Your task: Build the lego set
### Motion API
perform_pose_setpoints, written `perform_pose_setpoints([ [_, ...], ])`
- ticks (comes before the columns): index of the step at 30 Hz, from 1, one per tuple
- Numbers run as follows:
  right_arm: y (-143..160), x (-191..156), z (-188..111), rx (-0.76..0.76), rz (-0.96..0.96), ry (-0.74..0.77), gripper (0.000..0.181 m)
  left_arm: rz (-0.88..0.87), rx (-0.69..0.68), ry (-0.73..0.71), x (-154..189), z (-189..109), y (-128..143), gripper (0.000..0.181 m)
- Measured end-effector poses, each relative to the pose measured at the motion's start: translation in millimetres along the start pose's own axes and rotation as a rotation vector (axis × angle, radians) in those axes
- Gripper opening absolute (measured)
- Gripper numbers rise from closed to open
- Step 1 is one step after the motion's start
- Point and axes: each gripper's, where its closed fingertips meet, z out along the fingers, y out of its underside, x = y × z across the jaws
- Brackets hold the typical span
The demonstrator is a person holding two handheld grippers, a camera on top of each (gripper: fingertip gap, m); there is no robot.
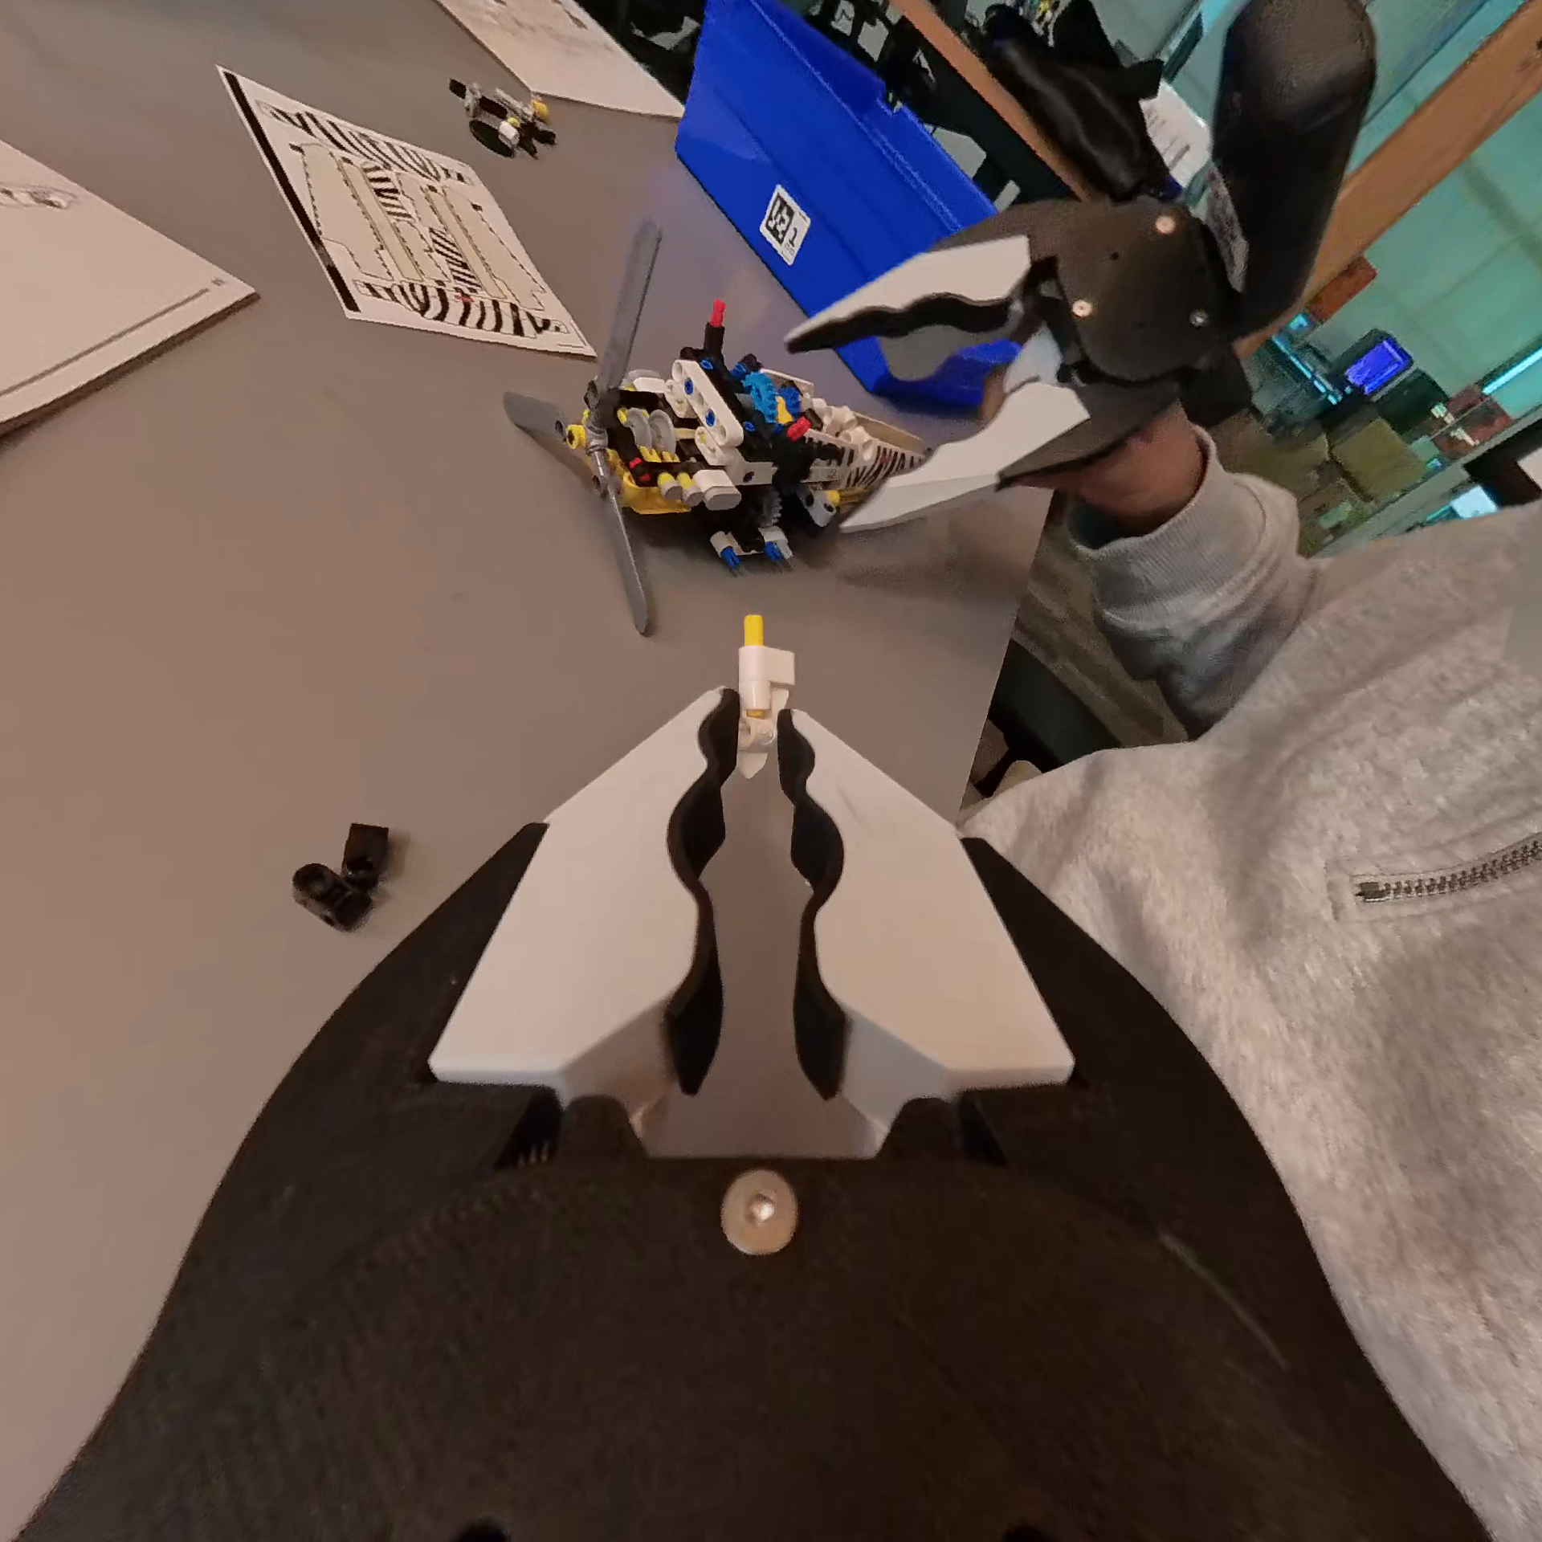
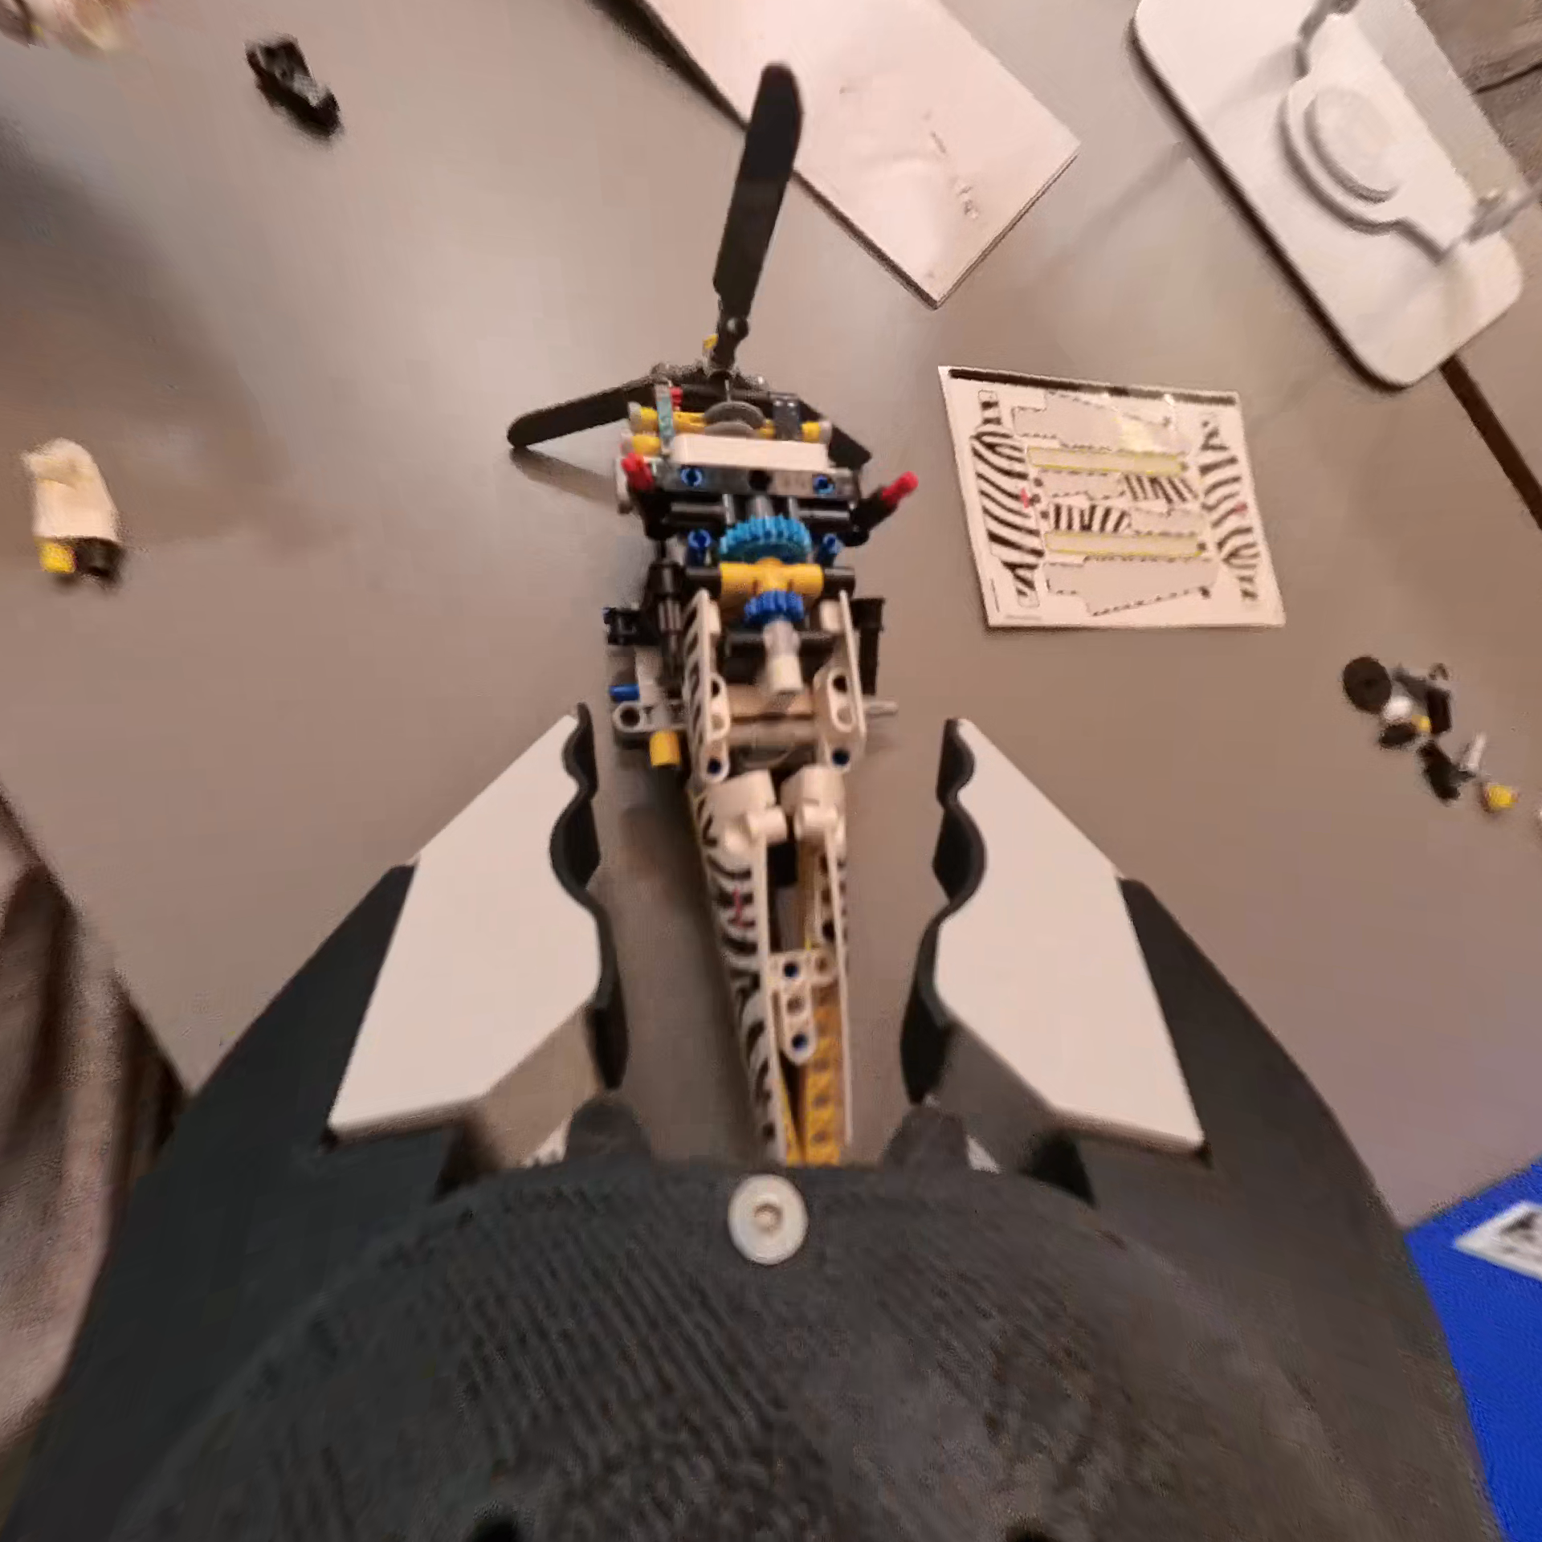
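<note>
My left gripper pinches a small white-and-yellow pin piece at its tips; my right gripper hangs spread over the striped tail of the plane model on the grey table. Propeller, gears and ribbed frame look assembled; glossy loose parts remain.

The left wrist camera sat low over the table, looking along its fingers at the model at 12 o'clock, well apart. The right wrist camera looked almost straight down, close above that model. Both saw the sticker sheet.
</note>
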Motion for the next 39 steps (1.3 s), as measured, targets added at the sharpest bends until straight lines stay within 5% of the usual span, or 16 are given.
perform_pose_setpoints([
  [5,7,-10,31,-0.135,-0.020,-0.130,0.074,0.013,-0.037,-0.003,2,4,9,0.007],
  [11,19,14,27,-0.188,0.055,-0.187,0.069,0.027,-0.006,0.044,11,2,-5,0.007],
  [23,13,115,-37,-0.002,0.283,-0.053,0.066,-0.002,0.031,0.056,-6,-2,-6,0.007],
  [32,-2,30,27,-0.040,0.057,-0.171,0.064,-0.023,0.043,0.082,-3,0,-8,0.007],
  [39,-2,25,49,-0.033,0.007,-0.214,0.066,-0.025,0.037,0.065,-2,-2,-6,0.007],
])
